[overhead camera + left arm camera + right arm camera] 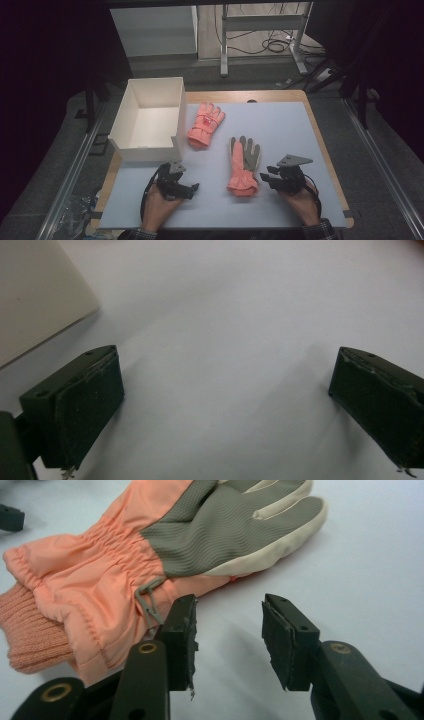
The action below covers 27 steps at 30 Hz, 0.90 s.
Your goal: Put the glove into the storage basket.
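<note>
Two orange ski gloves lie on the pale mat (pixel 285 130). One glove (pixel 242 167) rests palm up with its grey palm showing and its knitted cuff toward me; the right gripper view has it as the glove (pixel 125 575). The other glove (pixel 205 125) lies back up, beside the white box. My right gripper (pixel 265 177) sits just right of the near glove's cuff, and its jaws (pixel 229 615) stand open over bare mat with the left jaw close against the glove's edge. My left gripper (pixel 192 189) is open near the box's front corner, and nothing lies between its jaws (pixel 225 375).
An open white cardboard box (pixel 145 149) stands at the mat's left; its corner (pixel 40 300) shows in the left gripper view. The mat covers a wooden table (pixel 320 140). Beyond the table are metal frame legs and cables on the floor (pixel 275 45).
</note>
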{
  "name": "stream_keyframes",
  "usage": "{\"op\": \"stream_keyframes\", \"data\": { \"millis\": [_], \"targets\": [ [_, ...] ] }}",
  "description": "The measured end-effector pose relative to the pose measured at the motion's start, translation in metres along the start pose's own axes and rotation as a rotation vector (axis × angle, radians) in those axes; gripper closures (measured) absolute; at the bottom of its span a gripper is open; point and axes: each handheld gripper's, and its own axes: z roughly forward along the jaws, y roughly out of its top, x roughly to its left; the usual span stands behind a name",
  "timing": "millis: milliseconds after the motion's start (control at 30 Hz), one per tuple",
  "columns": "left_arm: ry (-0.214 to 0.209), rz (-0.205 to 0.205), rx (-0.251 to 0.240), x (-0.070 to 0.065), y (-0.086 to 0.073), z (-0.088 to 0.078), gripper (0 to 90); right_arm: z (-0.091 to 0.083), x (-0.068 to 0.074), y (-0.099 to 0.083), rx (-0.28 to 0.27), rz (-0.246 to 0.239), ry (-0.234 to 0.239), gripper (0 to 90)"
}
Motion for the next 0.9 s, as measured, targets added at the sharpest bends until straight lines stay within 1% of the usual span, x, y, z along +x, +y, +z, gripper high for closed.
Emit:
{"op": "stream_keyframes", "data": {
  "millis": [33,67,100,133,167,200,233,267,300,333,367,400,467,500,633,700,900],
  "targets": [
    [0.000,0.000,0.000,0.000,0.000,0.000,0.9,-0.001,-0.001,0.001,-0.003,0.002,-0.002,55.8],
    [0.001,0.000,-0.001,0.000,0.000,0.000,0.9,-0.003,-0.004,0.005,-0.011,0.009,0.008,53.3],
    [0.001,0.000,-0.001,0.000,0.000,0.000,0.9,-0.003,-0.004,0.005,-0.011,0.009,0.008,53.3],
    [0.000,0.000,-0.001,0.000,0.000,0.000,0.9,-0.004,-0.007,0.011,-0.022,0.011,0.015,50.1],
    [0.000,0.000,-0.001,0.000,0.000,0.000,1.0,-0.004,-0.007,0.011,-0.022,0.011,0.015,50.1],
    [0.001,0.000,-0.002,0.000,0.000,0.000,0.9,-0.004,-0.009,0.021,-0.026,0.011,0.030,47.8],
    [0.001,0.000,-0.002,0.000,0.000,0.000,0.9,-0.004,-0.009,0.021,-0.026,0.011,0.030,47.8],
    [0.001,0.000,-0.002,0.000,0.000,0.000,0.9,-0.003,-0.011,0.035,-0.032,-0.003,0.030,47.2],
    [0.001,0.000,0.000,0.000,0.000,0.000,0.9,-0.003,-0.011,0.035,-0.032,-0.003,0.030,47.2],
    [0.000,0.000,0.000,0.000,0.000,0.000,0.9,0.000,-0.012,0.050,-0.041,-0.019,0.045,47.7],
    [0.001,0.000,-0.001,0.000,0.000,0.000,0.9,0.000,-0.012,0.050,-0.041,-0.019,0.045,47.7],
    [0.001,0.002,-0.001,0.000,0.000,0.000,1.0,0.006,-0.011,0.065,-0.047,-0.042,0.063,47.7],
    [0.002,0.000,-0.003,0.000,0.000,0.000,1.0,0.013,-0.010,0.081,-0.041,-0.067,0.077,47.7],
    [0.002,-0.001,-0.003,0.000,0.000,0.000,1.0,0.013,-0.010,0.081,-0.041,-0.067,0.077,47.7],
    [0.002,-0.001,-0.003,0.000,0.000,0.000,1.0,0.032,-0.003,0.111,-0.029,-0.110,0.098,48.1],
    [0.002,-0.001,-0.005,0.000,0.000,0.000,1.0,0.044,0.000,0.124,-0.027,-0.125,0.109,48.8],
    [0.000,-0.004,-0.007,0.000,-0.001,0.000,1.0,0.081,0.009,0.163,-0.004,-0.173,0.137,55.2]
  ]
}}
